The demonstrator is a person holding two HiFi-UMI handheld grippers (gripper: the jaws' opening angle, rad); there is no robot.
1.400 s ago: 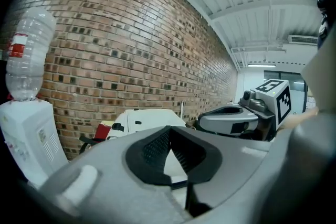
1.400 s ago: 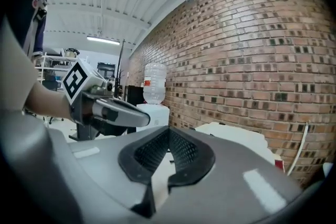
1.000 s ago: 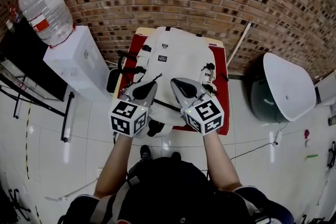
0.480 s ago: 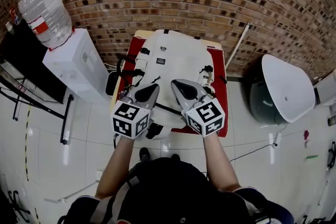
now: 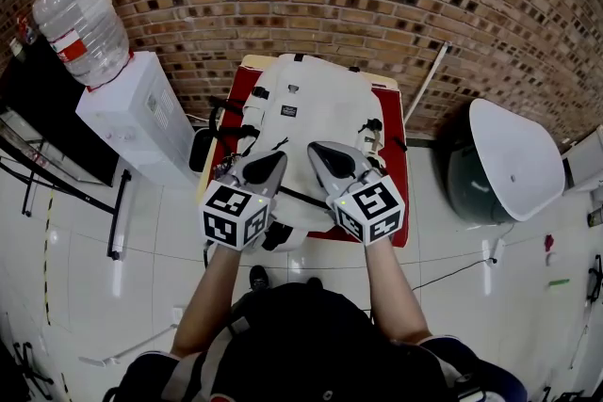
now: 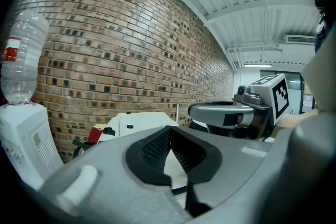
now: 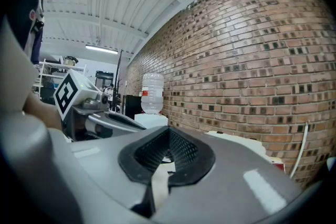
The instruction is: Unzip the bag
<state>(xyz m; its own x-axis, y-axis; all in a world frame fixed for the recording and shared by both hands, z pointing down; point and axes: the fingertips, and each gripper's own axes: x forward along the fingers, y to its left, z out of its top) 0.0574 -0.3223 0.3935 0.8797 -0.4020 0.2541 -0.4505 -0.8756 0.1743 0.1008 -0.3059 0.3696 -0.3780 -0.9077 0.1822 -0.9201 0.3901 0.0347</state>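
Note:
A white backpack (image 5: 311, 118) with black straps and buckles lies flat on a small red-topped table (image 5: 397, 167) against the brick wall. My left gripper (image 5: 268, 157) hovers over the bag's near left part, jaws shut with nothing between them. My right gripper (image 5: 316, 149) hangs beside it over the bag's near middle, also shut and empty. In the left gripper view the white bag (image 6: 142, 122) shows beyond the closed jaws (image 6: 170, 139), with the right gripper (image 6: 231, 113) alongside. In the right gripper view the closed jaws (image 7: 168, 141) point over the bag (image 7: 241, 141). The zipper pull is not discernible.
A white water dispenser (image 5: 141, 113) with a clear bottle (image 5: 83, 14) stands left of the table. A dark bin with a white lid (image 5: 513, 160) stands to the right. A thin white pole (image 5: 429, 75) leans on the brick wall. White tiled floor surrounds the table.
Both grippers have drifted only slightly; the left one shifted a little toward me and right. The bag lies as before.

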